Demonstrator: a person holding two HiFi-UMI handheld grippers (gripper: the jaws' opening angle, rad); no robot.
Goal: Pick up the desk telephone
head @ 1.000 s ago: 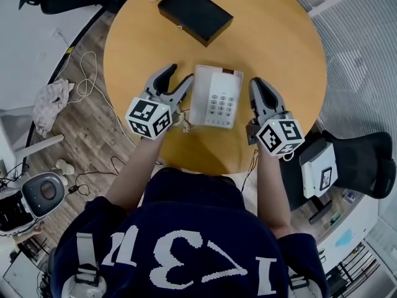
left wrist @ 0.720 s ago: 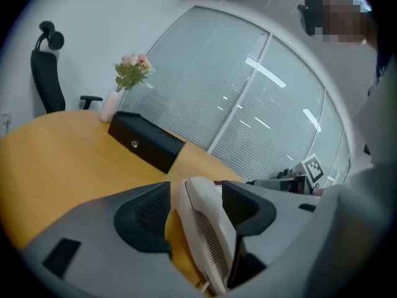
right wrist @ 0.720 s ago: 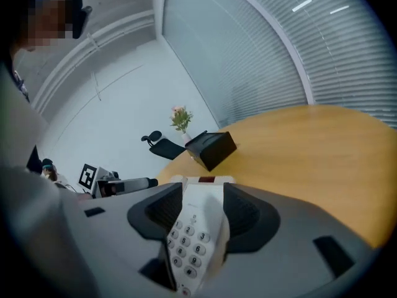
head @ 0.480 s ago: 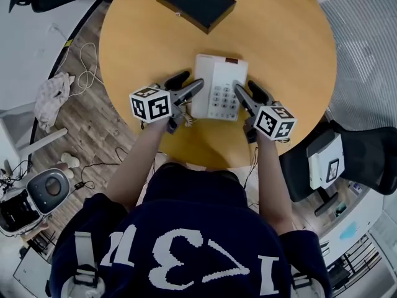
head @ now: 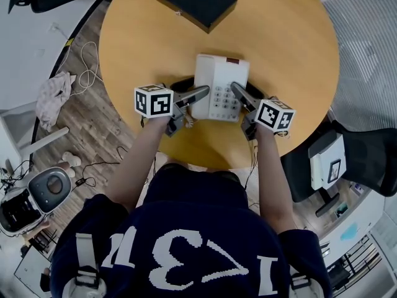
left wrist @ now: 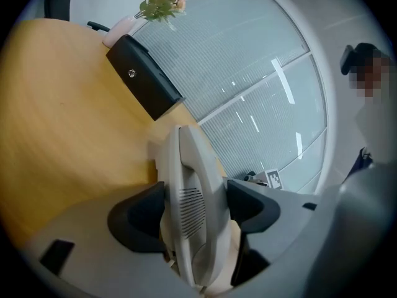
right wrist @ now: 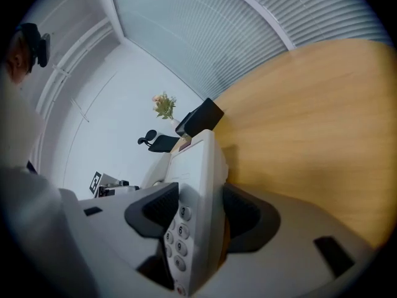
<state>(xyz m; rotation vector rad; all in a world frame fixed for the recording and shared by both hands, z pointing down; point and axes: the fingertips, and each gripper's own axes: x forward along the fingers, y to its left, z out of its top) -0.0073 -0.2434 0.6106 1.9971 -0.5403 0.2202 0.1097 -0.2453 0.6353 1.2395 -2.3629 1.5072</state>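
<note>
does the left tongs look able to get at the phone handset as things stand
Probably yes. The left tongs straddle the handset side of the desk telephone, their jaws opening with the handset between them. Nothing else on the table stands in the way on that side.

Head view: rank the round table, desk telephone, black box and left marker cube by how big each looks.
1. Round table, by far the largest.
2. Desk telephone and black box: they look about alike, so no ranking between them.
3. Left marker cube: smallest, though it sits nearest the camera.
</note>
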